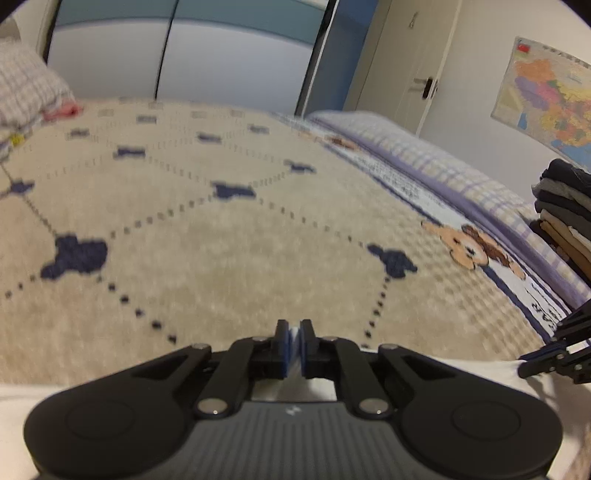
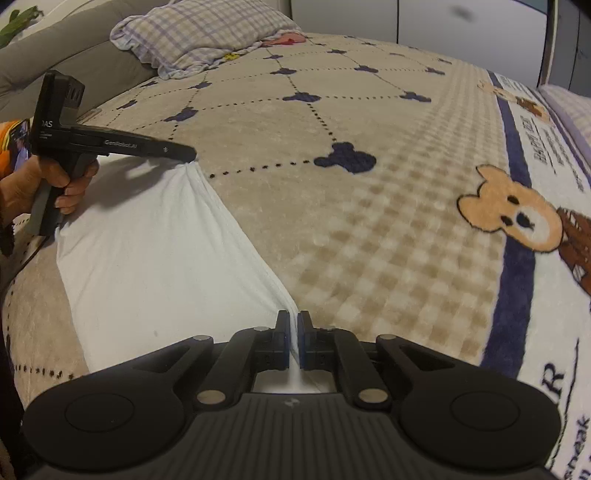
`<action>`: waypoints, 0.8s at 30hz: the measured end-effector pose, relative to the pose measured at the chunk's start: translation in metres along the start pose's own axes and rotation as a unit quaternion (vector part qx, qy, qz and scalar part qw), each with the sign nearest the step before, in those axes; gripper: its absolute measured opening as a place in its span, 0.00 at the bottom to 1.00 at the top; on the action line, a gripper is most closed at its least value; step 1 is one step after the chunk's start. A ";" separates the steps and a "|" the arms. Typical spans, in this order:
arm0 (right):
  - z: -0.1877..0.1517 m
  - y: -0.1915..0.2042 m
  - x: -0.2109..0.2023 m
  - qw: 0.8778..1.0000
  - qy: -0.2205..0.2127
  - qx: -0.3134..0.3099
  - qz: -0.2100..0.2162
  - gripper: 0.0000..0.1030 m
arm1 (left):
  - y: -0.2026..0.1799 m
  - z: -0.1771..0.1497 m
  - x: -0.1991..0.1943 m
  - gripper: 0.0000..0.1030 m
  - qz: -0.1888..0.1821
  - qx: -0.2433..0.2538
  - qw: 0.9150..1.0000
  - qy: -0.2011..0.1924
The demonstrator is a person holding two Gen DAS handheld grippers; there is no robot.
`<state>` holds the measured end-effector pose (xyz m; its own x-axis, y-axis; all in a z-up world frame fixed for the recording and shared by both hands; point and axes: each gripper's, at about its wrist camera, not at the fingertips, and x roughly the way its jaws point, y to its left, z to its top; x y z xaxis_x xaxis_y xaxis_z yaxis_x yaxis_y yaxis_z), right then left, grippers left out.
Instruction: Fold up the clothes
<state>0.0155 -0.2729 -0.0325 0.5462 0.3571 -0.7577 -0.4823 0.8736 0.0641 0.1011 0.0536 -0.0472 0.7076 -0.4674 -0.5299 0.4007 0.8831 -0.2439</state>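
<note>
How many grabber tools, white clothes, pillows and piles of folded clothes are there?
Grabber tools: 2, left gripper and right gripper
White garment: 1
Checked pillow: 1
Stack of folded clothes: 1
Total: 5

One white garment (image 2: 155,258), two tools (image 2: 294,321), one pillow (image 2: 199,33), one clothes stack (image 1: 565,214)

Left gripper (image 1: 294,326) jaws clamped; right gripper (image 2: 294,317) likewise; both angled downward
</note>
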 end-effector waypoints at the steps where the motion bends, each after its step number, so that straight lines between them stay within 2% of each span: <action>1: 0.001 -0.001 -0.001 1.000 -0.006 0.002 -0.006 0.05 | 0.000 0.000 -0.001 0.05 0.006 -0.003 1.000 -0.011; 3: 0.003 -0.005 -0.002 1.000 -0.017 0.015 -0.014 0.05 | 0.000 -0.002 0.003 0.05 0.024 -0.004 1.000 -0.019; 8: 0.002 -0.015 0.013 0.999 -0.001 0.035 -0.013 0.06 | 0.000 -0.003 0.014 0.09 0.048 0.001 0.999 -0.001; 11: 0.001 -0.020 0.008 0.998 -0.006 0.054 -0.015 0.14 | 0.000 -0.002 0.013 0.12 0.050 0.002 0.999 0.002; 13: -0.001 -0.022 0.001 0.997 -0.010 0.067 -0.022 0.27 | 0.000 0.000 0.010 0.19 0.046 -0.003 0.999 0.001; 15: -0.005 -0.024 -0.009 0.996 -0.009 0.073 -0.049 0.33 | 0.000 0.002 0.006 0.46 0.049 -0.009 0.999 -0.004; 17: -0.010 -0.026 -0.020 0.994 -0.003 0.073 -0.077 0.34 | -0.003 0.004 0.000 0.55 0.055 -0.011 0.998 -0.013; 20: -0.017 -0.034 -0.042 0.990 0.002 0.081 -0.119 0.34 | -0.008 0.004 -0.010 0.55 0.046 -0.008 0.999 -0.016; 24: -0.037 -0.057 -0.080 0.980 -0.002 0.112 -0.167 0.38 | -0.019 0.003 -0.020 0.61 0.035 0.023 0.999 -0.017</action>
<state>-0.0255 -0.3636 0.0007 0.6506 0.0400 -0.7584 -0.1138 0.9925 -0.0452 0.0810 0.0466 -0.0293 0.7531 -0.4069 -0.5170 0.3754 0.9111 -0.1702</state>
